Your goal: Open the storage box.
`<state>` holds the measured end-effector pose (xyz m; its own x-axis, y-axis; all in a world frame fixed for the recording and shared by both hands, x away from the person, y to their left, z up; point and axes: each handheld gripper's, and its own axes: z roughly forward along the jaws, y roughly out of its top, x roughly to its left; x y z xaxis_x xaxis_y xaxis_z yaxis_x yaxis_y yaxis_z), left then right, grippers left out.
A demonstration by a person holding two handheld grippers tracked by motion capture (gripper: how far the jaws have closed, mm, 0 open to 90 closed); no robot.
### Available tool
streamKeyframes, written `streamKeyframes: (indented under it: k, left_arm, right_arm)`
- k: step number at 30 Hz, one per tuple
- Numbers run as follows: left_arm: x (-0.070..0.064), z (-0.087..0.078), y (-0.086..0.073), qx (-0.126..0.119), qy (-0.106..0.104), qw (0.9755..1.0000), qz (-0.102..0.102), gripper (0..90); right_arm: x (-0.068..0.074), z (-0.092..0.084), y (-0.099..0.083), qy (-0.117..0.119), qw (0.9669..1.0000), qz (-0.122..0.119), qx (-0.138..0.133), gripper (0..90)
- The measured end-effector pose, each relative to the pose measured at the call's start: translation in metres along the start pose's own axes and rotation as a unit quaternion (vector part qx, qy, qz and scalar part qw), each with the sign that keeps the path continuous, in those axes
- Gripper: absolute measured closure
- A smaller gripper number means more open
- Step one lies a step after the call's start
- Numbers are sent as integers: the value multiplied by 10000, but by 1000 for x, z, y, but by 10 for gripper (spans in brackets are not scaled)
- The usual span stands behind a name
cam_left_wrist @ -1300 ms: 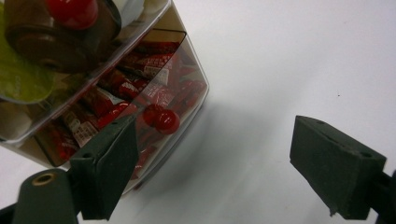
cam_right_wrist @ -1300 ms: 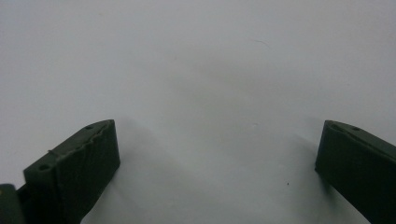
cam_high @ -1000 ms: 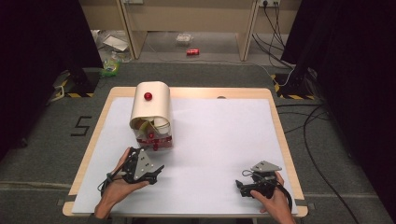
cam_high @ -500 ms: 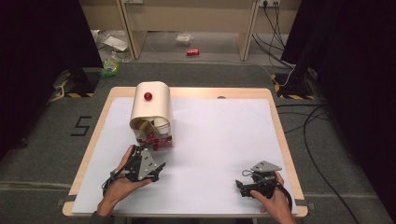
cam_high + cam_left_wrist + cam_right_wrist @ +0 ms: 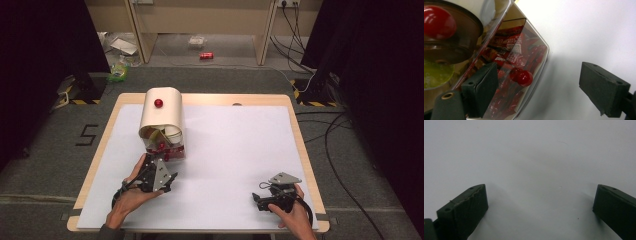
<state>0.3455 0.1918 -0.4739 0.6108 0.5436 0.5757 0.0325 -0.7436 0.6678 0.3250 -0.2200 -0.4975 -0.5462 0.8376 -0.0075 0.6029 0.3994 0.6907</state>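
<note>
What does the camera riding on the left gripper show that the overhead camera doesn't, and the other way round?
The left gripper view alone lets you make out print on the red packets behind the container's clear front, and a yellow-green disc. The high view alone takes in the right gripper, the table's wooden rim, and the red can on the floor. Both show the cream container, its red knob and the left gripper, jaws apart.

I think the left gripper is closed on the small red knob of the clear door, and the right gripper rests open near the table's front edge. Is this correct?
Not quite. The left gripper is open, not closed on the red knob: in the left gripper view its jaws stand wide apart, one by the clear door, the other over the bare white table. The right gripper does rest open near the front edge.
</note>
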Motion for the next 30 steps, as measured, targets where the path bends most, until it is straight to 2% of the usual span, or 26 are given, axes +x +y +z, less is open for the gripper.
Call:
streamKeyframes:
  k: [2,5,12,17,20,28,30]
  left_arm:
    - [-1,-1,1,-44,99,9999,79,160]
    - [0,0,1,-91,96,9999,69,147]
    - [0,4,0,-4,153,9997,168,146]
    - [2,5,0,-23,81,10000,-20,145]
    - [4,3,1,-39,37,9997,-251,169]
    - [4,-2,2,-60,-66,9993,-367,180]
    - [4,-4,2,-91,-98,9989,-451,185]
  right_arm:
    - [0,0,0,-2,10000,-1,-2,2]
    - [0,0,0,1,10000,-1,-1,2]
    - [0,0,0,0,10000,2,1,2]
    - [0,0,0,-4,10000,2,-6,2]
    - [0,0,0,-6,10000,-3,-8,2]
    - [0,0,0,-7,10000,-5,-4,2]
    - [0,0,0,-6,10000,-1,-4,2]
